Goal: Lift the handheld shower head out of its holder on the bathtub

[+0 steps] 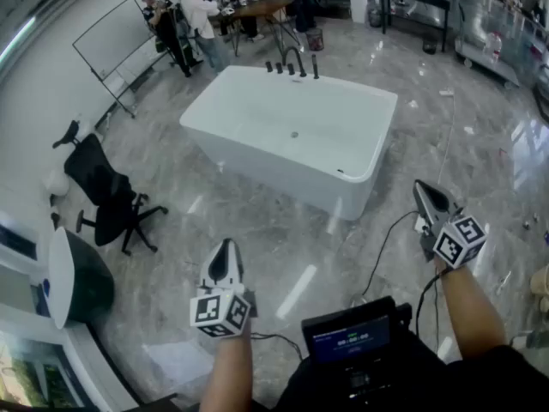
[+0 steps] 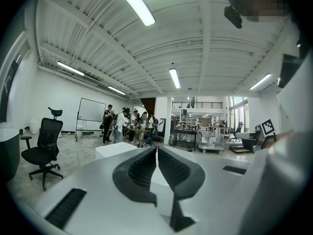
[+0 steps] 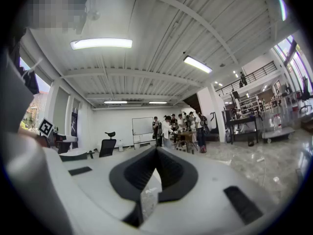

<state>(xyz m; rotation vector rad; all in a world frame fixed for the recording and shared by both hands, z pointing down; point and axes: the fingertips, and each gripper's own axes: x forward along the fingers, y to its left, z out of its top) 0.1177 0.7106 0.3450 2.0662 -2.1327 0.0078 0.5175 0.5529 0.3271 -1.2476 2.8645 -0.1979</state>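
shower head (image 1: 315,65) upright, long axis vertical; on bathtub (image 1: 257,157) far rim

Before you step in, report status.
Left tongs shut, empty. Right tongs same. Shower head on far tub rim, untouched. Cable on floor ahead.

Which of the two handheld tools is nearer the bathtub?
The right gripper, at the head view's right: its tip lies close to the tub's near corner, while the left gripper sits farther back over the floor.
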